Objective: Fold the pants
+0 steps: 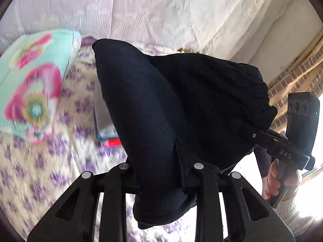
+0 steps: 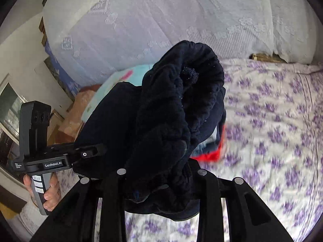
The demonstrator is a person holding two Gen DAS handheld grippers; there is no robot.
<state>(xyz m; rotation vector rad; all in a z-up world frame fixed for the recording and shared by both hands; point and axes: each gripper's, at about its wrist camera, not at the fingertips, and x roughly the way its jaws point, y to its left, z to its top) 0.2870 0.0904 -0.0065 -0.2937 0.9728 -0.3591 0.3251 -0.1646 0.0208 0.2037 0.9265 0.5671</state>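
The dark navy pants hang in the air above the bed, stretched between both grippers. My left gripper is shut on one corner of the fabric, which drapes over and hides its fingertips. My right gripper is shut on the bunched elastic waistband, and its fingertips are hidden too. The right gripper also shows in the left wrist view, at the pants' right end. The left gripper shows in the right wrist view, clamped on the pants' left end.
Below lies a bed sheet with purple flowers. A turquoise and pink floral pillow lies at the left. A red and blue folded item lies on the bed under the pants. White lace-covered pillows stand behind.
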